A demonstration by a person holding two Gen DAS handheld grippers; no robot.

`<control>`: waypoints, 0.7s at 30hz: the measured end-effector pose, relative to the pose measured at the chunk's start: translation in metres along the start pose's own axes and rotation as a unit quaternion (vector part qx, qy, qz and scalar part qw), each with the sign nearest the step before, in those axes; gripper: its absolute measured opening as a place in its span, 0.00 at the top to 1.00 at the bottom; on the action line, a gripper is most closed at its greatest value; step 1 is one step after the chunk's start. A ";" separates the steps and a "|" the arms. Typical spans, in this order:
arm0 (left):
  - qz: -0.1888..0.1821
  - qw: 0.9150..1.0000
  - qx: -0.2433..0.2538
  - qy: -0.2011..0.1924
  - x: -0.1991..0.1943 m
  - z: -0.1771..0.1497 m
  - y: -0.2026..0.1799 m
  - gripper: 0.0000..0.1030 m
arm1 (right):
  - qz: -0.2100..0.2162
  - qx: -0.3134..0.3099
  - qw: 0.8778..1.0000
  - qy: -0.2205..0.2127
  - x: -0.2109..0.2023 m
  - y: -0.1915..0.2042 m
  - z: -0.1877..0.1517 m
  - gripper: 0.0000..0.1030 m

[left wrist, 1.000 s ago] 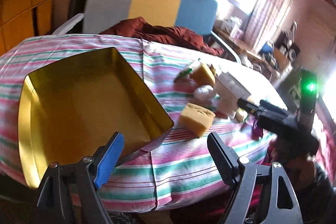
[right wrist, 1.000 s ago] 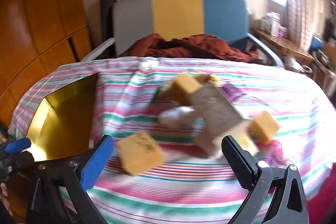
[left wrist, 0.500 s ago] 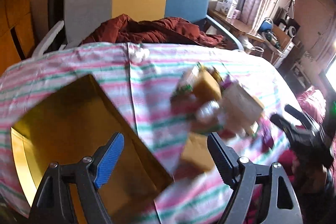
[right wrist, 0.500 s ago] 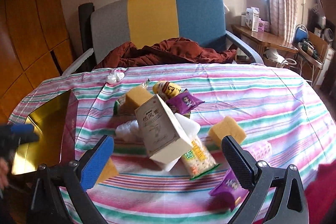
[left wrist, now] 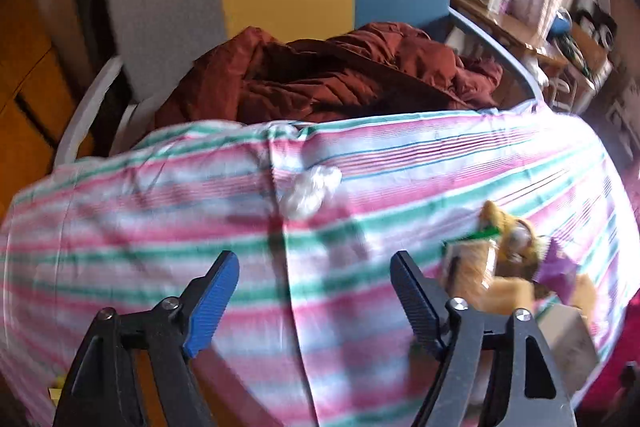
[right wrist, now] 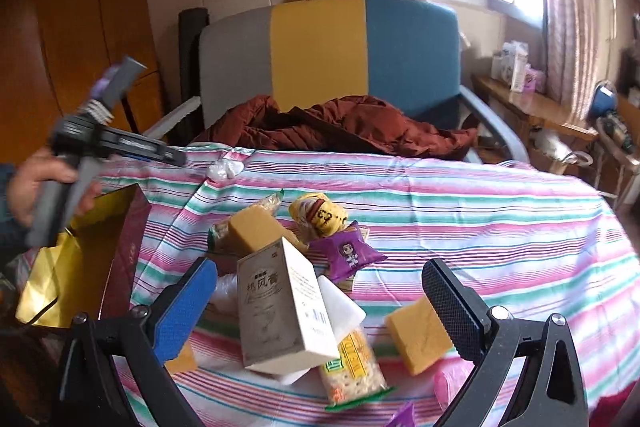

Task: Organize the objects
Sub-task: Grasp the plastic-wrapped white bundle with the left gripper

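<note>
Looking along the left gripper (left wrist: 314, 301) in its own wrist view, the jaws stand fairly wide and are closing, with nothing between them but the striped tablecloth (left wrist: 400, 163). A crumpled white wad (left wrist: 310, 189) lies ahead of the fingers on the cloth; it looks soft and nearly weightless, so a light pinch across its middle should do. The heap of snack packets (left wrist: 516, 259) sits blurred off to the right, apart from the pads.

In the right wrist view, the right gripper (right wrist: 320, 301) hangs with its jaws wide apart, touching nothing. Between and beyond the fingers lies the pile: a grey-and-white carton (right wrist: 280, 307), stiff and probably light, best taken across its narrow sides; a cracker packet (right wrist: 352, 363) under it, crinkly and breakable, wanting a gentle hold; yellow sponge blocks (right wrist: 418, 335), squashy and easy anywhere; a purple snack pouch (right wrist: 348, 255), slippery foil. The gold-lined box (right wrist: 60, 279) stands open at the left edge, likely the place they go, with a person's hand (right wrist: 32, 183) holding the left gripper above it.
</note>
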State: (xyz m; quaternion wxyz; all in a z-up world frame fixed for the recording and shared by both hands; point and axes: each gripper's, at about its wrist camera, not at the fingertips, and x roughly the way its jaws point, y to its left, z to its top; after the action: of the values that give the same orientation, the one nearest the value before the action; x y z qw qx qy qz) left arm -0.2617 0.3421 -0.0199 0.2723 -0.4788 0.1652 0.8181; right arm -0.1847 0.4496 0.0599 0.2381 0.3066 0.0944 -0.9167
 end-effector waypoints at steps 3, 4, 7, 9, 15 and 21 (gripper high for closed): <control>0.001 1.000 0.017 0.016 0.027 0.015 0.000 0.32 | 0.023 0.030 0.999 0.006 0.011 -0.015 -0.002 0.00; 0.004 1.000 0.021 0.019 0.037 0.019 0.001 0.32 | 0.025 0.040 0.999 0.017 0.016 -0.019 -0.002 0.00; 0.007 0.999 0.031 0.031 0.058 0.028 0.000 0.32 | 0.029 0.056 0.998 0.026 0.020 -0.024 -0.004 0.00; 0.014 0.998 0.039 0.040 0.074 0.032 0.001 0.36 | 0.035 0.060 0.997 0.024 0.019 -0.026 -0.003 0.00; 0.018 0.997 0.050 0.059 0.105 0.041 -0.004 0.63 | 0.043 0.051 0.997 0.029 0.022 -0.022 -0.004 0.00; -0.020 0.999 0.029 0.028 0.090 0.027 -0.003 0.70 | 0.039 0.045 0.998 0.030 0.024 -0.020 -0.005 0.00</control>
State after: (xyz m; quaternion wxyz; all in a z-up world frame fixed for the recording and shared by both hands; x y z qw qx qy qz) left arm -0.3140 0.3848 -0.0852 0.2976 -0.4963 0.1868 0.7939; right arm -0.2083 0.4594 0.0417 0.2570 0.3478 0.0481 -0.9004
